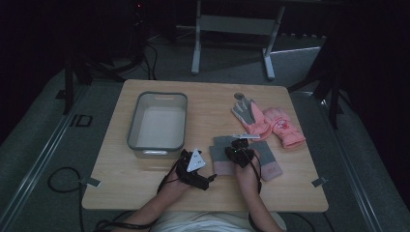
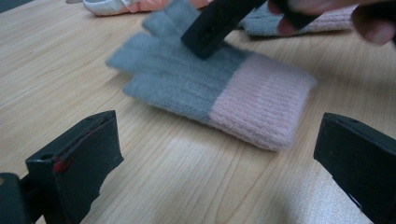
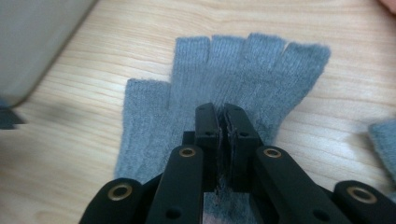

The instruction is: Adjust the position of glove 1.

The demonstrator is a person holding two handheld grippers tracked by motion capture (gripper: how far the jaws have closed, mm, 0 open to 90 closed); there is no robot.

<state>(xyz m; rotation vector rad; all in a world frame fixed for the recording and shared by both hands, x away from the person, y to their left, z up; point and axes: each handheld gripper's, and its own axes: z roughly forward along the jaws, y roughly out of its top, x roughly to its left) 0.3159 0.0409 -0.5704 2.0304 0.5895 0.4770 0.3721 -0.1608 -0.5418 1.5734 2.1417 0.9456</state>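
A grey knit fingerless glove (image 1: pixel 218 153) with a pink cuff lies flat on the wooden table (image 1: pixel 145 183). My right gripper (image 3: pixel 223 109) stands over its palm with the jaws pressed together, and a thin pinch of the grey glove (image 3: pixel 243 65) shows between them. In the left gripper view its black jaw tip (image 2: pixel 208 32) comes down onto the glove (image 2: pixel 187 79). My left gripper (image 2: pixel 215 128) stays low on the table just short of the pink cuff, jaws wide apart with nothing between them; from above it (image 1: pixel 209 179) sits left of the glove.
A second grey and pink knit glove (image 1: pixel 268 162) lies right of the first. A pair of pink ski gloves (image 1: pixel 266 121) rests farther back right. A grey bin (image 1: pixel 133 121) stands at the left, its wall (image 3: pixel 32 42) close to the glove.
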